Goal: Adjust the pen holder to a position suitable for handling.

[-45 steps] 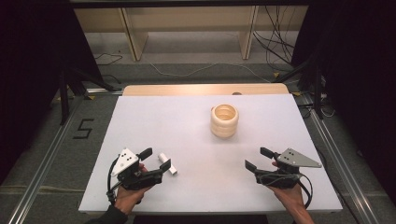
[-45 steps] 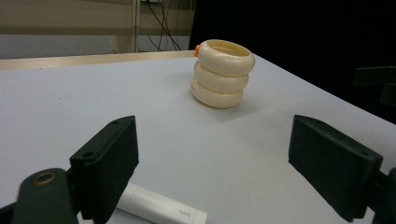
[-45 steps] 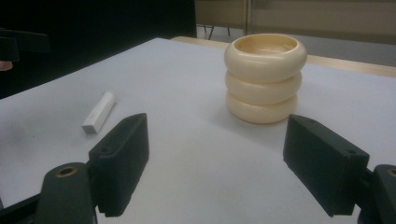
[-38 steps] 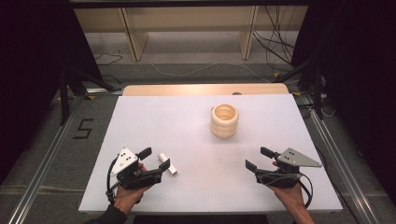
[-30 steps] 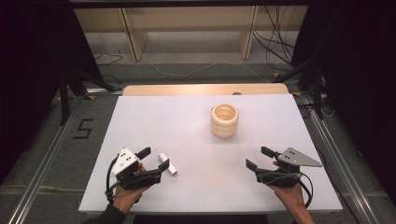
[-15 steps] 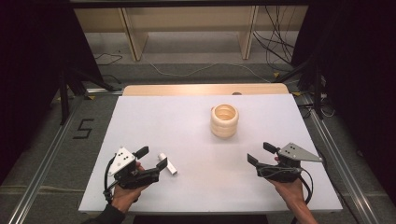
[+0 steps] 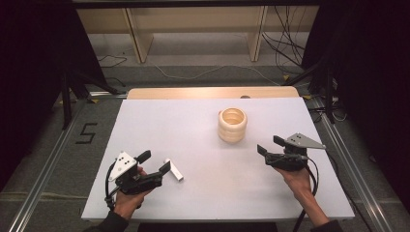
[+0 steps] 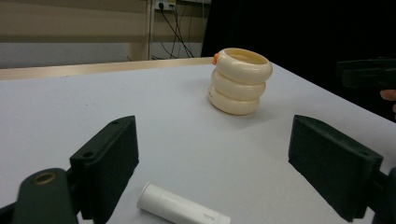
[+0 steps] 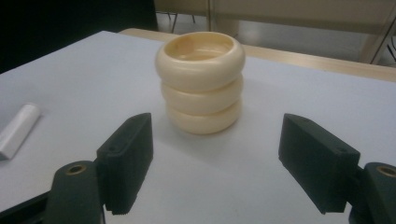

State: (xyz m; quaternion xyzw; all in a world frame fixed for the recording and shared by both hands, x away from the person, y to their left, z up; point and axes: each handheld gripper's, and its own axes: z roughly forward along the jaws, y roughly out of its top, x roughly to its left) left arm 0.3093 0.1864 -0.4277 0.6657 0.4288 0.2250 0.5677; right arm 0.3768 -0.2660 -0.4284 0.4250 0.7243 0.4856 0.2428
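Surface: white rectangular tabletop (image 7: 193, 130), pale wooden strip along far edge.
Room: dark curtains, grey floor with cables (a "5" marked at left).
Left gripper (image 7: 155, 164): jaws spread, small white plastic cylinder (image 7: 174, 170) lying just beside.
Right gripper (image 7: 269, 145): jaws spread, facing cream ribbed three-ring holder (image 7: 232, 125), apart.

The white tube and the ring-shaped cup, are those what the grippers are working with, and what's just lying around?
Part of the job:
- white tube, lying between the open left gripper jaws
- cream ringed cup, upright, straight ahead of the open right gripper

Just around:
- wooden board at the table's far edge
- cables on the floor beyond
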